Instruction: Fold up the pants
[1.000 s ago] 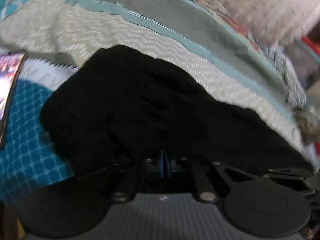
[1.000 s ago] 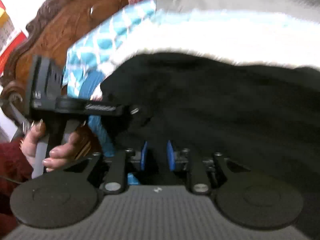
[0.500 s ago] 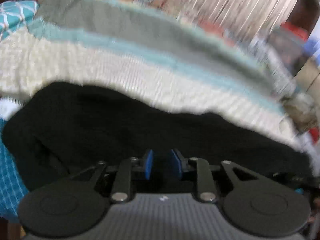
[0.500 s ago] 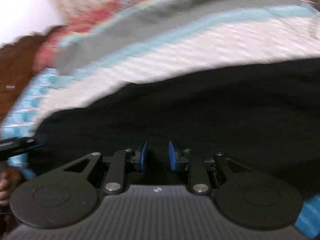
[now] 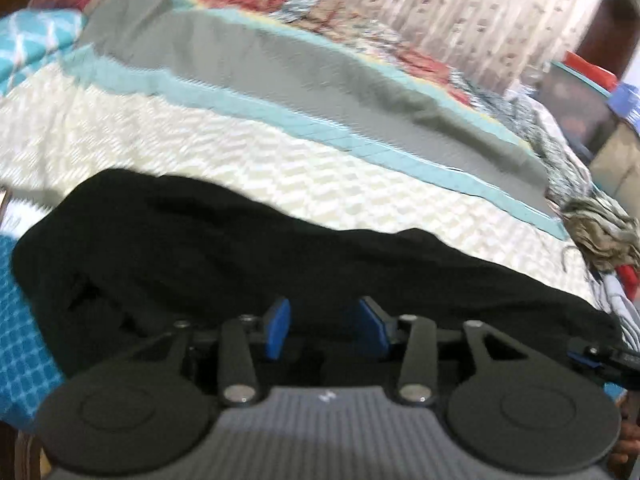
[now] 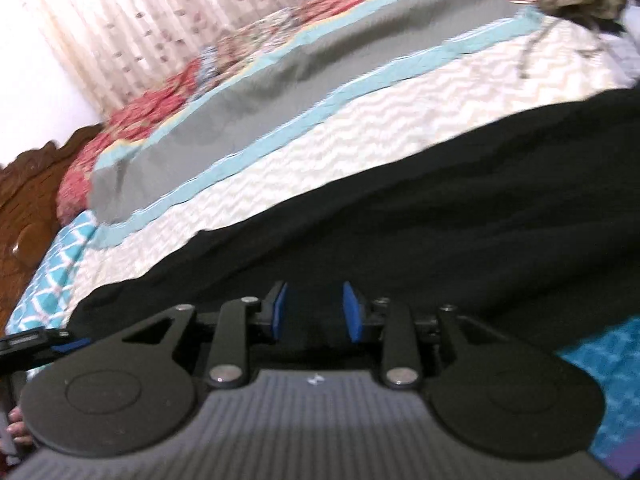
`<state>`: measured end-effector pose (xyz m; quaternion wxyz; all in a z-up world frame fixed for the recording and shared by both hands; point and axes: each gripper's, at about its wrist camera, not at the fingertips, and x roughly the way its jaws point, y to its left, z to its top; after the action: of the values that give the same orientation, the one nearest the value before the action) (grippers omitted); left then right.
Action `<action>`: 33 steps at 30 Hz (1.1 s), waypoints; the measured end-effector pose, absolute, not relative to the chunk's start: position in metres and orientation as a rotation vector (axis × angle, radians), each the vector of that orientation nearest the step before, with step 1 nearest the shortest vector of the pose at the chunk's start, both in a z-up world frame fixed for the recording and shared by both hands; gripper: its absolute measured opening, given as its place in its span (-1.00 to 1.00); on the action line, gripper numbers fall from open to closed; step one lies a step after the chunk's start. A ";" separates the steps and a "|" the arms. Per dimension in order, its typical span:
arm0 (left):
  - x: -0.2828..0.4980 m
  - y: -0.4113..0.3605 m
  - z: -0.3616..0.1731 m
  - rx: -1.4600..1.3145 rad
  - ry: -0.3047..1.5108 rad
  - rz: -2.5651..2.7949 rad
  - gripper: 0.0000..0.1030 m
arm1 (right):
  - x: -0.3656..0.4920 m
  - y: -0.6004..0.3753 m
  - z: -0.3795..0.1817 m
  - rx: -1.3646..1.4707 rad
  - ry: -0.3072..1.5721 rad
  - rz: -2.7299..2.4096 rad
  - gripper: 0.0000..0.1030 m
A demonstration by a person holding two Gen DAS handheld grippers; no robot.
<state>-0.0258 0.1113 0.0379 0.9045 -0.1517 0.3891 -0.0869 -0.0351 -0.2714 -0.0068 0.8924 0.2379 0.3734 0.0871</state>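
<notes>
Nearest, the left tongs [image 5: 326,330] and the right tongs [image 6: 316,312] both hang over the black pants [image 5: 256,248], blue pads parted; their jaws have just been opening, with dark cloth beneath the gap but no pad pressing it. The pants lie stretched across the bed's cream zigzag cover [image 5: 200,148]. Beyond run a teal-edged grey blanket [image 5: 304,64], then pale curtains [image 5: 480,8].

The pants [image 5: 280,248] lie across the bedspread [image 5: 200,148], with a curtain [image 5: 480,8] behind the bed.
</notes>
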 end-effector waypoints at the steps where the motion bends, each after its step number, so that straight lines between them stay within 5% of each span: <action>1: -0.024 0.104 0.037 -0.301 0.812 -0.192 -0.24 | -0.029 -0.274 -0.014 0.511 0.788 0.151 -0.34; 7: -0.010 0.075 0.001 -0.239 0.993 -0.151 -0.25 | -0.028 -0.303 -0.045 0.728 0.843 0.079 -0.48; 21: -0.015 0.071 0.001 -0.218 0.993 -0.134 -0.20 | -0.034 -0.320 -0.043 0.814 0.816 0.126 -0.45; 33: -0.020 0.065 0.038 -0.242 0.898 -0.230 -0.25 | -0.139 -0.446 -0.006 0.887 0.413 -0.149 -0.33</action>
<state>-0.0201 0.0652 0.0376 0.8875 -0.1162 0.4319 -0.1108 -0.1392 -0.4457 -0.0058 0.8800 0.4258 0.1981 -0.0716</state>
